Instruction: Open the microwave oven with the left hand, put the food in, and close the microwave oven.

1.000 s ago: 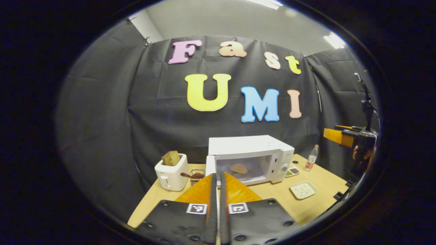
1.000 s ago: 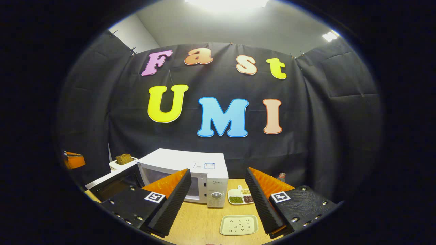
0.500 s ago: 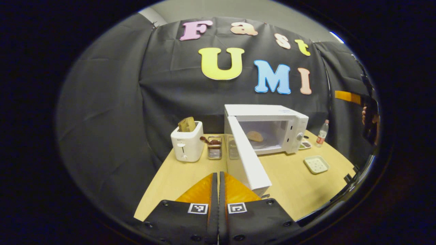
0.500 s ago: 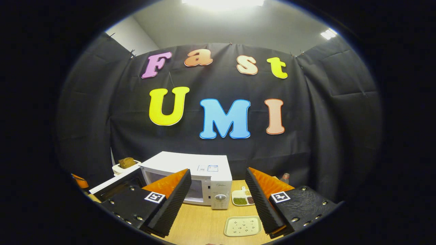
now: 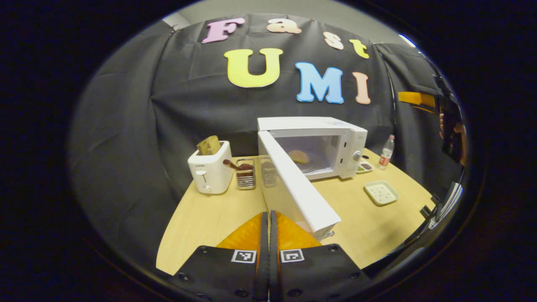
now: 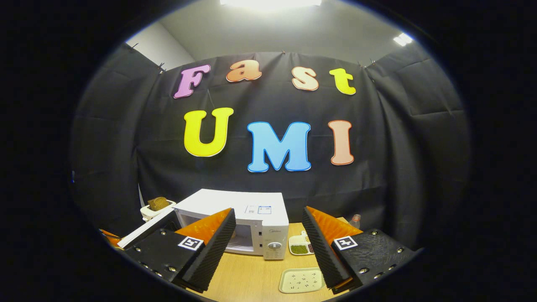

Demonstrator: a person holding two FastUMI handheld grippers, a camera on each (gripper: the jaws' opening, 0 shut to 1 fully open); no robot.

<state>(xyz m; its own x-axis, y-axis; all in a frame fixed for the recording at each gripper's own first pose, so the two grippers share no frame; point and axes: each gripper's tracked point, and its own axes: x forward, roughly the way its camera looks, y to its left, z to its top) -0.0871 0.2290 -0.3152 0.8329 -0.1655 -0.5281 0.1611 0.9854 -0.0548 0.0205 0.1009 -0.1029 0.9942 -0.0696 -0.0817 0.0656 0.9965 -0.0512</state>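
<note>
A white microwave (image 5: 325,126) stands at the back of the wooden table (image 5: 209,218), its door (image 5: 295,188) swung out towards me. A flat piece of food (image 5: 298,156) lies on the plate inside the cavity. My left gripper (image 5: 268,218) is shut with nothing between its fingers, its tips just left of the door's free edge. In the right gripper view the microwave (image 6: 251,209) sits low in the middle with the door (image 6: 144,228) angled out to the left. My right gripper (image 6: 268,235) is open and empty, held high in front of the microwave.
A white toaster (image 5: 209,172) with bread and a small wire basket (image 5: 245,176) stand left of the microwave. A white square dish (image 5: 381,192), a divided snack tray (image 5: 364,167) and a bottle (image 5: 387,149) lie to its right. A hand (image 5: 451,130) holds the other gripper at far right.
The left gripper view has tilted down and come closer to the door's outer edge, so the door now looms larger. The right gripper has drifted slightly, staying open.
</note>
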